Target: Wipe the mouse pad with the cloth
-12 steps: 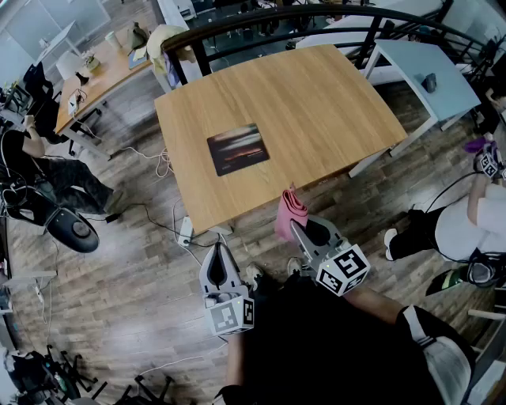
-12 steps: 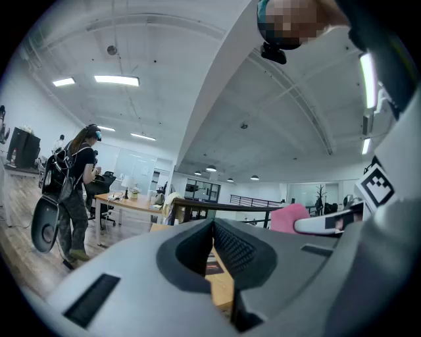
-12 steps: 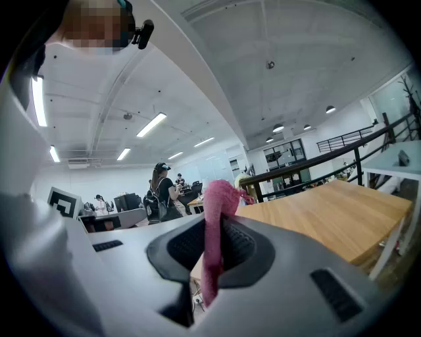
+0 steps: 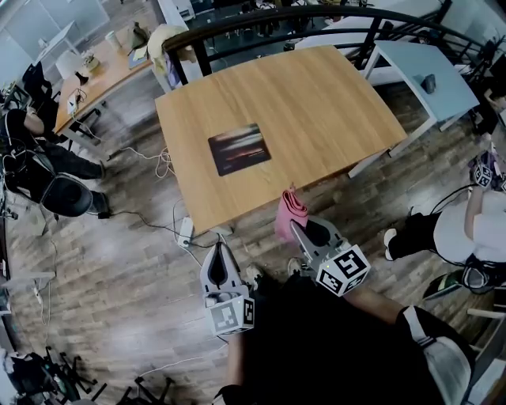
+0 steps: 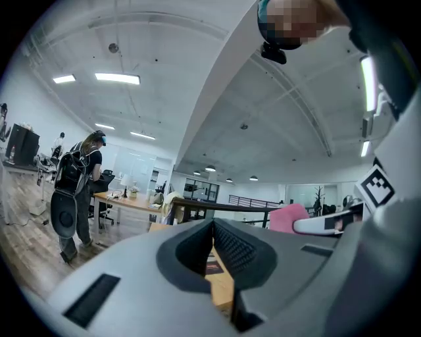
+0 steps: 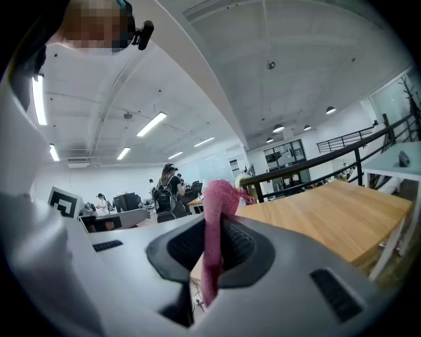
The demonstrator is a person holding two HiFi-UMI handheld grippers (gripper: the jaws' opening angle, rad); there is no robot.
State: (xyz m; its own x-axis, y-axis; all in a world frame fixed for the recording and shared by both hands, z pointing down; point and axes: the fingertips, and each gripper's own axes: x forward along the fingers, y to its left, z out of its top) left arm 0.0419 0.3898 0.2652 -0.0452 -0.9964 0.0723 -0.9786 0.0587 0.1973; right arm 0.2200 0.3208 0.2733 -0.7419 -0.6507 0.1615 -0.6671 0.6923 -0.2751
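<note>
A grey-brown wood-plank floor (image 4: 118, 261) fills most of the head view. On it stands a rectangular light-wood table (image 4: 316, 103) with a smooth, bare top and rounded corners. A dark rectangular mouse pad (image 4: 239, 149) with a blurred reddish print lies flat on the table's left half. It sits nearer the near edge than the far one, with open wood on all four sides. Both grippers hang over the floor on the person's side of that near edge, well apart from the pad, which lies ahead of them and between their lines. A curved black metal railing (image 4: 316, 14) runs just behind the table's far edge, and a pale blue smaller table (image 4: 431, 71) stands off its right corner. The left and near sides open onto clear floor, crossed only by thin cables (image 4: 150, 213) and a white power strip (image 4: 186, 231) below the near-left corner. The right gripper (image 4: 294, 225), grey plastic with ribbed black pads, is closed on a soft pink cloth (image 4: 289, 212). The cloth stands up from the jaws as a folded, fuzzy wad and reaches almost to the table's near edge. The right gripper view shows the same pinch (image 6: 214, 227), with the cloth (image 6: 216, 197) bulging above the pads and a strip trailing below them. The left gripper (image 4: 219, 247) sits lower and to the left. In its own view (image 5: 214, 224) the jaw tips meet with nothing held, and only a thin wedge of tabletop shows between the pads.
</note>
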